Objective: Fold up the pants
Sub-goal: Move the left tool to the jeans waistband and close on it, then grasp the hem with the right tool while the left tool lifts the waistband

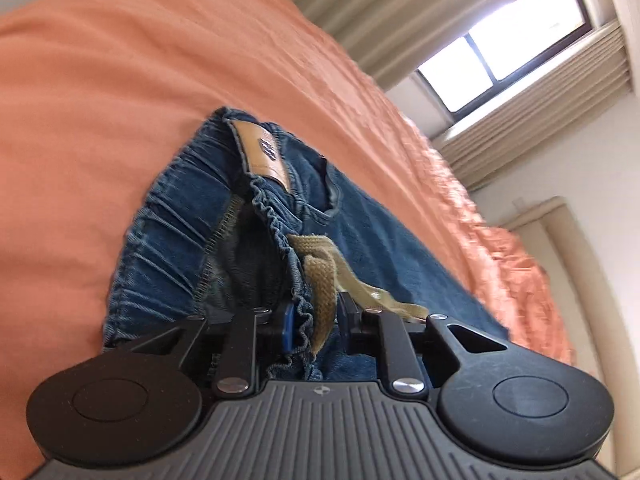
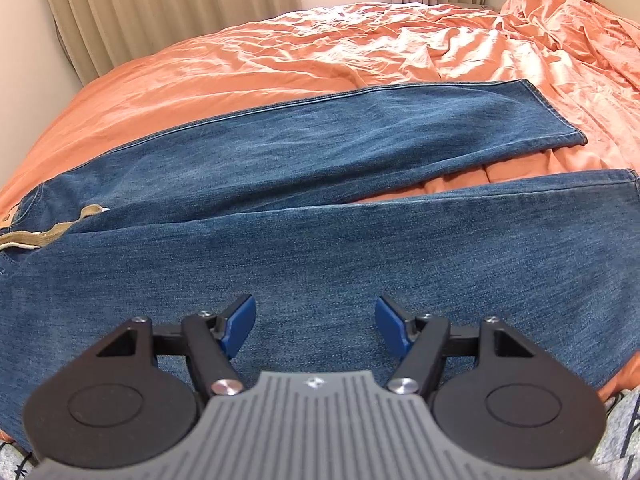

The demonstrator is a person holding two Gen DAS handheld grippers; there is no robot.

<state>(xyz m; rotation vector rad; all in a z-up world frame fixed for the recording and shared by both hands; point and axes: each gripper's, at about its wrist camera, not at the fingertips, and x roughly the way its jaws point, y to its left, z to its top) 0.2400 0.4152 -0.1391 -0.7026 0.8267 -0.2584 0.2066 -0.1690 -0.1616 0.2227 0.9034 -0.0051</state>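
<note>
Blue jeans (image 2: pixel 280 160) lie spread on an orange bedsheet (image 2: pixel 280 60), waist at the left, both legs running to the right. My right gripper (image 2: pixel 316 324) is open and empty, just above the near leg. In the left wrist view my left gripper (image 1: pixel 314 326) is closed in on the jeans' waistband (image 1: pixel 296 312) and its tan drawstring (image 1: pixel 320 280). The elastic waist (image 1: pixel 172 216) and a tan leather patch (image 1: pixel 264 152) show beyond the fingers.
The orange sheet (image 1: pixel 120 80) covers the whole bed, rumpled at the far right (image 2: pixel 568 32). Beige curtains (image 2: pixel 160 0) and a window (image 1: pixel 500 40) stand behind the bed. A grey patterned cloth (image 2: pixel 620 432) shows at the near edge.
</note>
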